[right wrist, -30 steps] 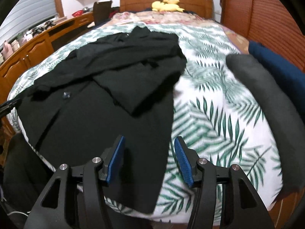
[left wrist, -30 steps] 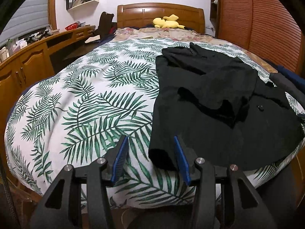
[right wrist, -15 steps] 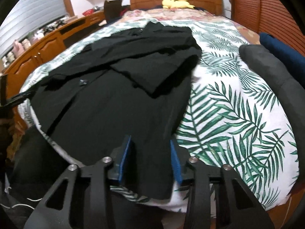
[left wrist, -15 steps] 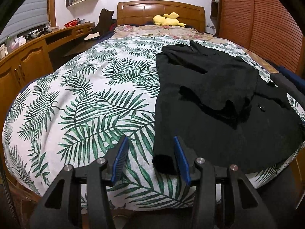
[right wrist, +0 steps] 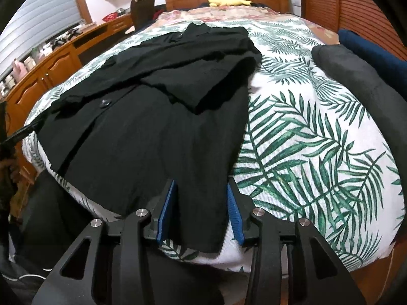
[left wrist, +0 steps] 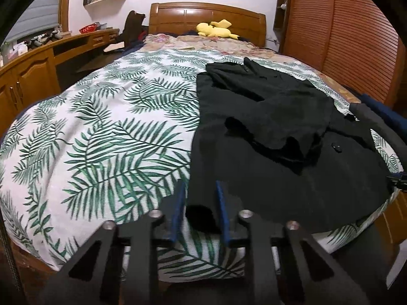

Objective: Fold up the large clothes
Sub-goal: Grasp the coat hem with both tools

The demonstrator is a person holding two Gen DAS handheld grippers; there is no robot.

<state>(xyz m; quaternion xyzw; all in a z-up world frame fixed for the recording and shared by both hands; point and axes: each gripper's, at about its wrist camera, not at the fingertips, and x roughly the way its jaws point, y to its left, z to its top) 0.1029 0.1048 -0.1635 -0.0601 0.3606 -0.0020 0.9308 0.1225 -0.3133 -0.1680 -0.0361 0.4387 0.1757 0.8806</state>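
A large black buttoned coat [left wrist: 274, 137] lies spread on a bed with a green leaf-print cover [left wrist: 101, 132], its sleeves folded over its middle. My left gripper [left wrist: 199, 195] is open, its blue pads on either side of the coat's near left hem corner. In the right wrist view the coat [right wrist: 157, 117] runs down to the bed's front edge. My right gripper [right wrist: 201, 195] is open, its pads straddling the coat's near right hem corner.
A dark grey bolster [right wrist: 366, 94] and a blue cushion [right wrist: 368, 48] lie along the bed's right side. A yellow plush toy [left wrist: 216, 29] sits by the wooden headboard [left wrist: 206, 16]. A wooden desk with cabinets [left wrist: 38, 68] runs along the left. A slatted wardrobe [left wrist: 356, 38] stands at the right.
Both grippers moved forward and down to the coat's hem corners. Their jaws have narrowed around the fabric but are still apart.
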